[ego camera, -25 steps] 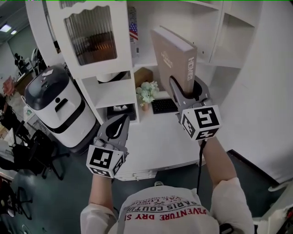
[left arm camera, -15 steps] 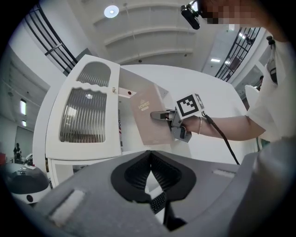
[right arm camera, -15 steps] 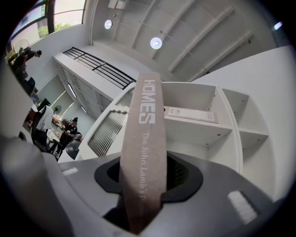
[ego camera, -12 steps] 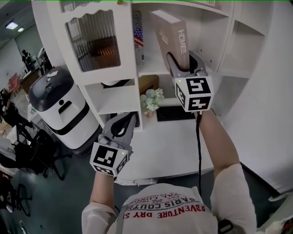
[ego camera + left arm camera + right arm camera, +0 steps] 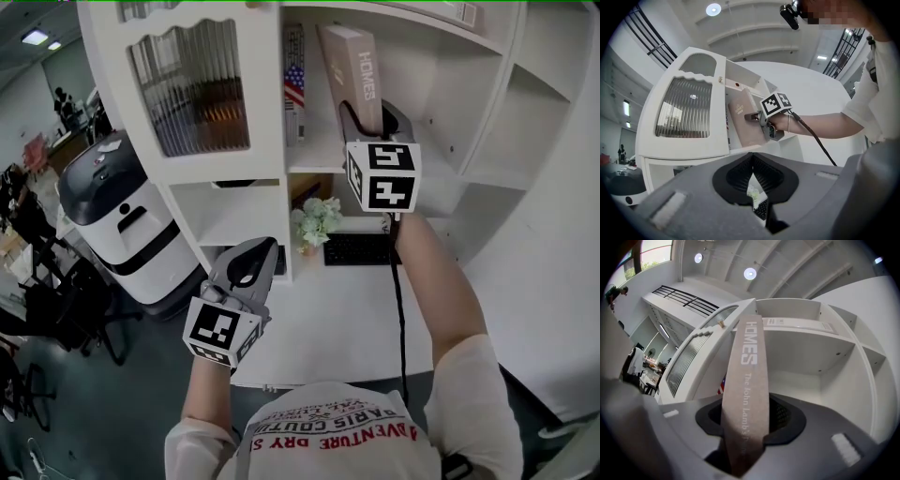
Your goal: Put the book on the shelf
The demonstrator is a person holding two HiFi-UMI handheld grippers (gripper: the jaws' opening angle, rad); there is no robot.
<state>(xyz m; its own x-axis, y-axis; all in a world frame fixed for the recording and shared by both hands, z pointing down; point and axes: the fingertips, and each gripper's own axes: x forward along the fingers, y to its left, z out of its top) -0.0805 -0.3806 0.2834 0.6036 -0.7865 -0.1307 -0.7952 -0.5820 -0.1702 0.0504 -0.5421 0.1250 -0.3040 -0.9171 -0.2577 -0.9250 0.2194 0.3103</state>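
Nearest to us, we are holding the left gripper low over the desk, and its jaws are resting together with nothing between them. Past it, a keyboard and a small bunch of flowers are sitting at the back of the desk, under the shelf. Higher up, we are reaching the right gripper into the upper compartment, and its jaws are clamping the book by its lower spine end. The book is standing inside that compartment, spine toward us and leaning left, just beside a flag-spined book. We cannot tell whether its bottom edge is touching the board, since the gripper is covering it.
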